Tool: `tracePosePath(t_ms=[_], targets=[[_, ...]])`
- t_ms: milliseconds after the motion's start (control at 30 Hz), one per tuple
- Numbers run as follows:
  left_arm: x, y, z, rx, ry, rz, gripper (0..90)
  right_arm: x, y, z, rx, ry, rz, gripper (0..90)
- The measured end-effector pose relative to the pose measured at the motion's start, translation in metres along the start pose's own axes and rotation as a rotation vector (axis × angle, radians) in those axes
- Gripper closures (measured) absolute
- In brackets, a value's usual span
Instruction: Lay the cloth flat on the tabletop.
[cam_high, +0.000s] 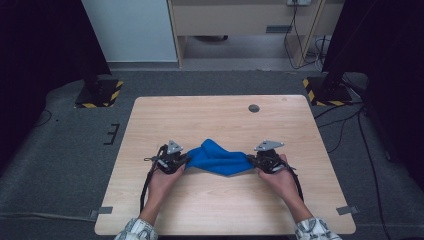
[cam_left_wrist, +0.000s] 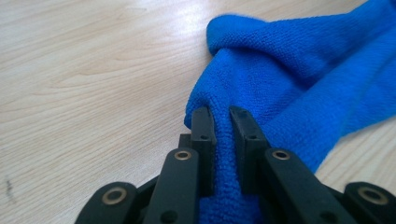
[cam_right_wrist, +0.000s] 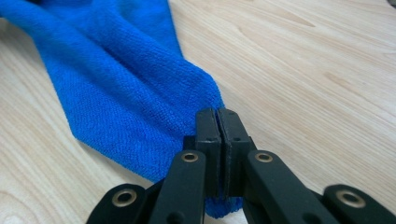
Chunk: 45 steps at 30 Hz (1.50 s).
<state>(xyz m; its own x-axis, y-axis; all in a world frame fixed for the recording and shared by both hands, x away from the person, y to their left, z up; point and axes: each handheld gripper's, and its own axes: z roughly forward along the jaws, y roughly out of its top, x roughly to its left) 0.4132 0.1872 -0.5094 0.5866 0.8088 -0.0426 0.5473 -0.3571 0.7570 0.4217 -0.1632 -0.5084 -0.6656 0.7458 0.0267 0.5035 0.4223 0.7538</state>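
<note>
A blue cloth (cam_high: 218, 157) lies bunched and stretched across the middle of the wooden table (cam_high: 220, 115), between my two grippers. My left gripper (cam_high: 186, 160) is at its left end; in the left gripper view its jaws pinch a thick fold of the blue cloth (cam_left_wrist: 289, 79) between the pads, left gripper (cam_left_wrist: 221, 114). At the cloth's right end sits my right gripper (cam_high: 248, 160). In the right gripper view the right gripper (cam_right_wrist: 218, 115) has its jaws pressed almost together on a corner of the blue cloth (cam_right_wrist: 121, 79), which pokes out below them.
A small round grey cap (cam_high: 254, 108) sits in the tabletop near the far edge. Grey tape tabs (cam_high: 105, 210) mark the front corners. Black stands with yellow-black striped bases (cam_high: 100, 92) flank the table on the floor.
</note>
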Motion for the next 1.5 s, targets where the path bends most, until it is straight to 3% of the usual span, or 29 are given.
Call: tracePosePath(t_ms=[233,367,500,567,633,733,867,1033,1200,1300,1467,1500], targets=[[-0.010,-0.007,-0.011,0.023,-0.030,0.017,80.1,-0.003,0.003,-0.001,-0.018,-0.049,-0.004,88.2],[-0.016,-0.011,-0.007,0.051,-0.022,0.035,78.2,-0.003,0.004,-0.001,-0.023,-0.064,-0.003,88.1],[-0.016,-0.012,-0.005,0.053,-0.010,0.036,67.9,-0.001,0.002,-0.002,0.004,-0.049,-0.022,87.7],[-0.015,-0.010,-0.007,0.032,-0.006,0.023,57.8,0.001,0.000,-0.004,0.009,-0.043,-0.026,87.1],[-0.014,-0.008,-0.011,0.007,-0.006,0.015,54.4,0.002,-0.003,-0.006,0.024,-0.019,-0.031,85.6],[-0.012,-0.003,-0.012,-0.019,-0.004,0.005,49.1,0.003,-0.004,-0.011,0.011,-0.010,-0.036,76.3],[-0.007,0.002,-0.005,-0.030,0.004,-0.002,46.0,-0.002,0.001,-0.023,-0.048,-0.032,0.008,53.0],[-0.005,0.007,0.006,-0.021,0.010,0.000,45.4,-0.014,0.006,-0.024,-0.090,-0.082,0.053,43.5],[-0.004,0.005,0.018,0.011,0.010,-0.001,46.4,-0.025,0.007,-0.012,-0.084,-0.134,0.072,51.5],[-0.006,0.003,0.025,0.035,0.005,0.008,47.4,-0.027,0.003,-0.005,-0.051,-0.136,0.086,51.6],[-0.009,0.001,0.031,0.054,-0.008,0.016,50.1,-0.023,-0.002,-0.002,-0.023,-0.082,0.117,48.3],[-0.009,0.000,0.032,0.053,-0.009,0.017,50.7,-0.022,-0.003,-0.002,-0.015,-0.073,0.102,47.1]])
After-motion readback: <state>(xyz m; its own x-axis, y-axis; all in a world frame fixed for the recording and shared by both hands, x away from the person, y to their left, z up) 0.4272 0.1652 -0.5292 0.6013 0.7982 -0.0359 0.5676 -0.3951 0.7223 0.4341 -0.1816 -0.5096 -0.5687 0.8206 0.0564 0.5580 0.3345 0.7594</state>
